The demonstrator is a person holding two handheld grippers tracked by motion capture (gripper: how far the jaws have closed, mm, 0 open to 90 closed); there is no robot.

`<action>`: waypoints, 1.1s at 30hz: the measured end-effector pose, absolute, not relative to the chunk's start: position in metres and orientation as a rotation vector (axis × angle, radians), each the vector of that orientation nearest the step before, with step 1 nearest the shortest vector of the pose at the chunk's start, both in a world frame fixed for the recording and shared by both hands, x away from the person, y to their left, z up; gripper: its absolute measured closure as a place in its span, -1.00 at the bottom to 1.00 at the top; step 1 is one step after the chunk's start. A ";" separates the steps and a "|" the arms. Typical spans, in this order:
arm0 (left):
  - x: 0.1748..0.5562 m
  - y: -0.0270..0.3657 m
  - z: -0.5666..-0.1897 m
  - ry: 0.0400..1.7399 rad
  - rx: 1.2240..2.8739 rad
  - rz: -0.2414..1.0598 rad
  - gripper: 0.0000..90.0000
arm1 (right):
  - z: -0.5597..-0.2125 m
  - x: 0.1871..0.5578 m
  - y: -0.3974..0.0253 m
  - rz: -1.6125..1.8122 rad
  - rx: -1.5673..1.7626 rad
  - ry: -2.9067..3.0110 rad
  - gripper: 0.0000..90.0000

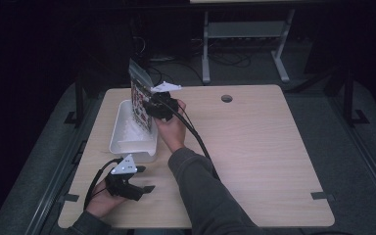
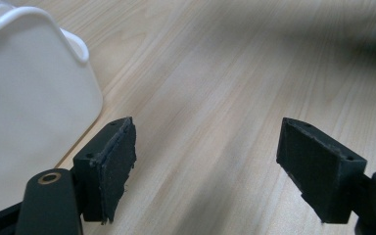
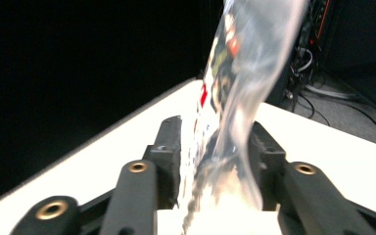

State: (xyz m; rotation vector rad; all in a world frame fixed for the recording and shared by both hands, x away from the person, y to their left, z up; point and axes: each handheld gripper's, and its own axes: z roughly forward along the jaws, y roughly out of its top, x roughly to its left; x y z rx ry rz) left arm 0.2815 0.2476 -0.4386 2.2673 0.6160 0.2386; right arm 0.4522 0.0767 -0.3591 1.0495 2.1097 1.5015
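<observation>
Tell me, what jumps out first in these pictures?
A shiny printed bag stands out, pinched in the right gripper and held upright over a white tub at the table's left side. Nearer the person, the left gripper rests on the wood beside the tub, jaws wide apart and holding nothing.

White tray (image 1: 122, 142); clear bag (image 1: 140, 95), red-black print; black tools
</observation>
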 end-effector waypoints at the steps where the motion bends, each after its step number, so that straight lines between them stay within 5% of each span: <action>1: 0.281 0.247 -0.439 0.616 2.265 0.239 -0.52 | -0.361 0.451 0.077 1.463 1.025 2.136 0.52; 22: 0.282 0.248 -0.439 0.617 2.270 0.237 -0.52 | -0.370 0.440 0.087 1.359 0.961 2.179 0.61; 28: 0.281 0.248 -0.439 0.614 2.271 0.238 -0.52 | -0.370 0.443 0.084 1.372 0.985 2.176 0.55; 33: 0.281 0.248 -0.439 0.614 2.270 0.236 -0.52 | -0.370 0.446 0.078 1.410 1.014 2.185 0.29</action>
